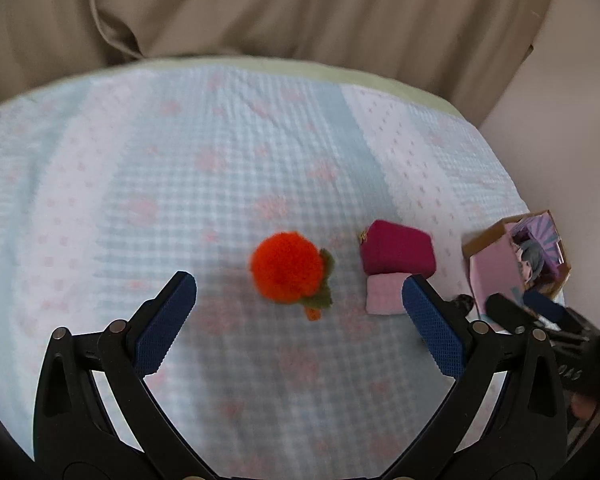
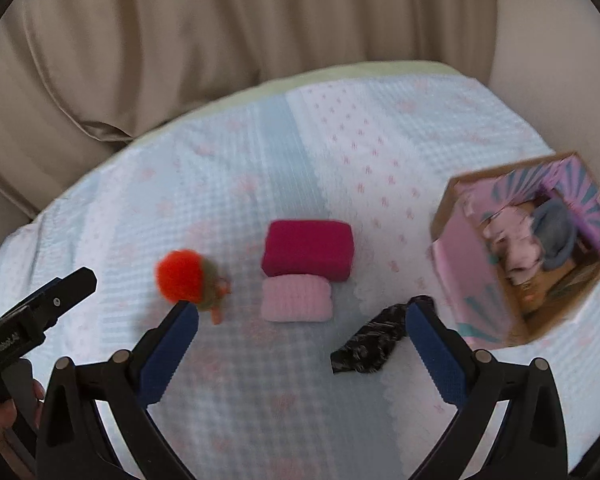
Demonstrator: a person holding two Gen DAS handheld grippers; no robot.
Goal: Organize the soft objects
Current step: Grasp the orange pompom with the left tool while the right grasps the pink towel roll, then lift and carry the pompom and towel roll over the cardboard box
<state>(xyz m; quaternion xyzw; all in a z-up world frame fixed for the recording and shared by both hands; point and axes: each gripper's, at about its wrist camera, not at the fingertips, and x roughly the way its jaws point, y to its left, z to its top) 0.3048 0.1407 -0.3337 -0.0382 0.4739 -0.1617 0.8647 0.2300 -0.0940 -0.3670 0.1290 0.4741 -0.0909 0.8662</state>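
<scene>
Both claws, left claw and right claw, hang wide and empty; the fluffy orange pompom may roll away from a careless pinch.

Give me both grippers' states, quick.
Left gripper: open, empty, fingers either side of the orange pompom.
Right gripper: open, empty, above the blanket.

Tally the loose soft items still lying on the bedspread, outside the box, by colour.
Orange pompom: 1
Magenta pouch: 1
Pale pink pad: 1
Black patterned cloth: 1
Total: 4
The box already holds other items, not counted here.
</scene>
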